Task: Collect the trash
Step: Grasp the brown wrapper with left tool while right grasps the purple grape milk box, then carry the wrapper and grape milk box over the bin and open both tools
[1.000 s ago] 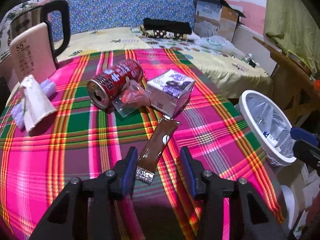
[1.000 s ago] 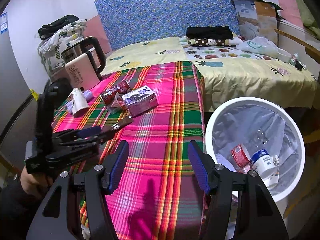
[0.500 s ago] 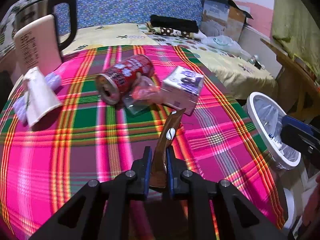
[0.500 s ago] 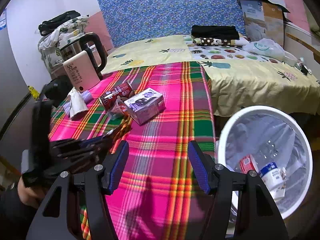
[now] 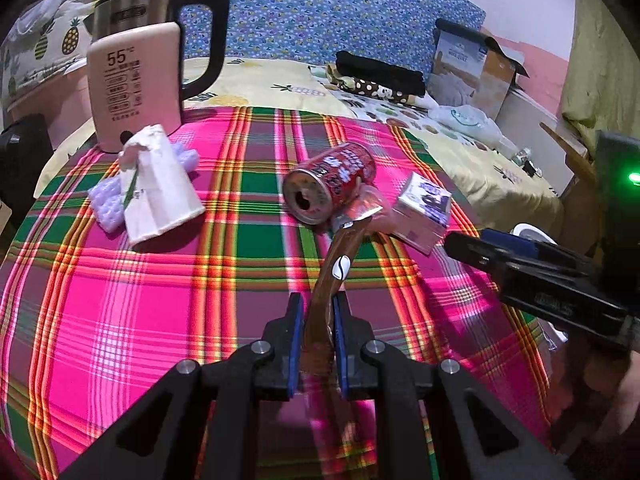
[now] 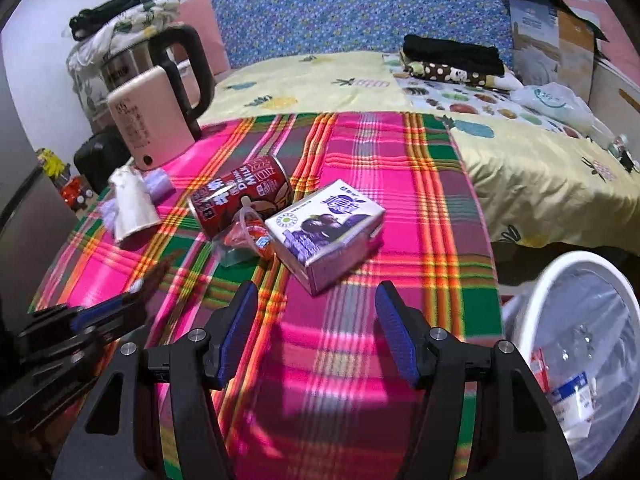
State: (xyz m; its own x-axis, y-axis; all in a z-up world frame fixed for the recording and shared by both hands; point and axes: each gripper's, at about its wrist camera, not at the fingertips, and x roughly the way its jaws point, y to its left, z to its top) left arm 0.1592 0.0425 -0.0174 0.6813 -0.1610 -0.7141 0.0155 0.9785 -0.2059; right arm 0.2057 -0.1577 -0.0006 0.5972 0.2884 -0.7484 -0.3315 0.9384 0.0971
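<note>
My left gripper [image 5: 314, 310] is shut on a brown sachet wrapper [image 5: 338, 260] and holds it lifted above the plaid tablecloth [image 5: 160, 320]. Beyond it lie a red drink can [image 5: 330, 182] on its side, a crumpled clear wrapper [image 5: 362, 206], a purple juice carton [image 5: 426, 208] and a flattened white paper cup [image 5: 160, 188]. My right gripper [image 6: 316, 320] is open and empty, above the cloth just in front of the juice carton [image 6: 328, 224]. The white trash bin [image 6: 580, 360] holds several pieces of trash at the lower right.
A pink electric kettle [image 5: 136, 80] stands at the table's back left. A bed [image 6: 440, 92] with folded clothes and a cardboard box lies behind the table. The right gripper's body [image 5: 552, 280] shows at the right of the left wrist view.
My left gripper closed on the brown wrapper and lifted it off the cloth. My right gripper moved forward toward the juice carton, staying open.
</note>
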